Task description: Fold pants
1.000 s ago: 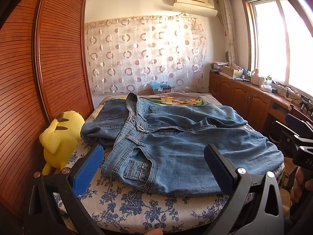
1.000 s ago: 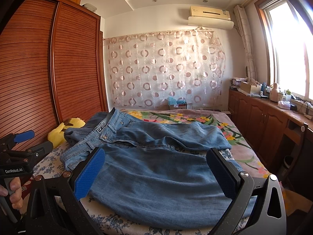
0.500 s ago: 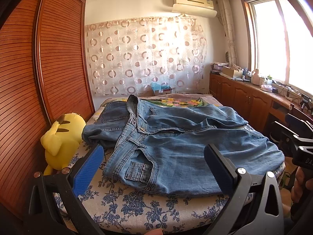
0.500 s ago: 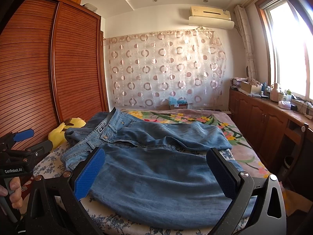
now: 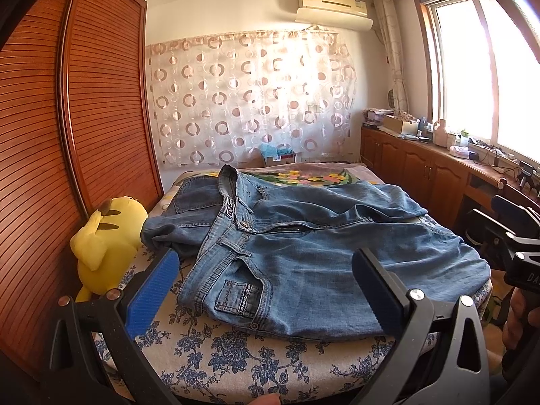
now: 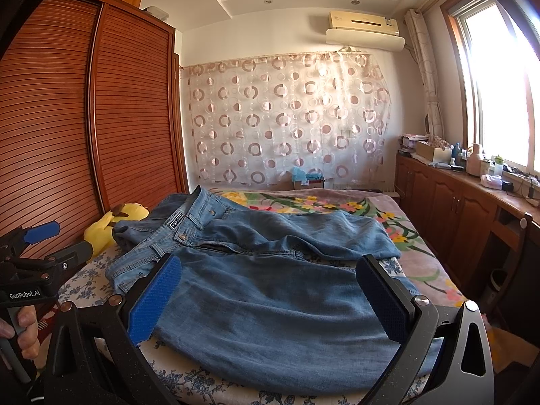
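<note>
Faded blue denim pants [image 5: 303,263] lie spread and rumpled across the bed [image 5: 236,361], waistband toward the yellow plush toy [image 5: 108,236] at the wardrobe [image 5: 67,135] side. Bare floral sheet borders their near hem. Left gripper [image 5: 266,290] and right gripper [image 6: 270,300] hover short of the pants, ribbed fingers [image 5: 152,293] apart, holding nothing.

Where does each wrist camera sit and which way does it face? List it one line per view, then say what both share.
Left wrist: rides the left gripper at the bed's foot, facing the jeans' waistband; open fingers frame it, the right gripper's body shows at right.
Right wrist: rides the right gripper, further right, facing the jeans' legs; open fingers show, plus the left hand.
Shared: jeans, yellow plush, curtain, wardrobe.
</note>
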`<state>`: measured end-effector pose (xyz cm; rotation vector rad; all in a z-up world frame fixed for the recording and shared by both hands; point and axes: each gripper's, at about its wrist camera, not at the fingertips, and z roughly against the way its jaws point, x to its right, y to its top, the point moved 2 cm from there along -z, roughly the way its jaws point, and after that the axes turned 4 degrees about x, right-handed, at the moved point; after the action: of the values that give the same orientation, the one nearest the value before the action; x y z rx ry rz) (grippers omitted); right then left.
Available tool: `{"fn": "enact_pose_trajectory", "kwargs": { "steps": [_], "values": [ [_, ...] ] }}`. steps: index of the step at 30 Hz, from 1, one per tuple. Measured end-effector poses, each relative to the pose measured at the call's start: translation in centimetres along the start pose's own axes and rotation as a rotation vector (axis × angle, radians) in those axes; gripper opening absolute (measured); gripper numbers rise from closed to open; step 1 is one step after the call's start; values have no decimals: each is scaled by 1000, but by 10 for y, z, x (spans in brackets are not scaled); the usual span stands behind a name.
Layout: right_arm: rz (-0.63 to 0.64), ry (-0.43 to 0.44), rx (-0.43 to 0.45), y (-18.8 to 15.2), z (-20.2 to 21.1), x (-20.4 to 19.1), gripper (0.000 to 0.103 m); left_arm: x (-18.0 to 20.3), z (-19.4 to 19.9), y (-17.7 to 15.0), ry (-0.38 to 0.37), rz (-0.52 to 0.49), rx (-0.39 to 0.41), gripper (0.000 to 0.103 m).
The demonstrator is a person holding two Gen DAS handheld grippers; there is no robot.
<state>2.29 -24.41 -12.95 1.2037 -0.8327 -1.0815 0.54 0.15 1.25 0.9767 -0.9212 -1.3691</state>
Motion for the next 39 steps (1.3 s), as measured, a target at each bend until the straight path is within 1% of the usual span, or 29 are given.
{"fn": "enact_pose_trajectory", "kwargs": {
  "steps": [11,16,21,26,34,39],
  "values": [
    [-1,1,-4,0,0,-1,103,1,-1,-3,3,-1,-3,103],
    [-2,-1,-10,-2,-1,-1,103,0,-6,-8,-11,-2,-15,103],
    [-1,-11,-43,-8,-9,5,103,-3,-20,-20,-21,-19,-56,103],
    [-8,-18,-73,-13,-13,11,103,-14,-35,-33,-43,3,-106,103],
    [-2,-12,-131,-15,-19,18,103,-28,-49,-48,-43,11,-140,102],
    [9,2,-178,-16,-22,19,100,-37,-59,-57,-38,15,-167,102]
  ]
}}
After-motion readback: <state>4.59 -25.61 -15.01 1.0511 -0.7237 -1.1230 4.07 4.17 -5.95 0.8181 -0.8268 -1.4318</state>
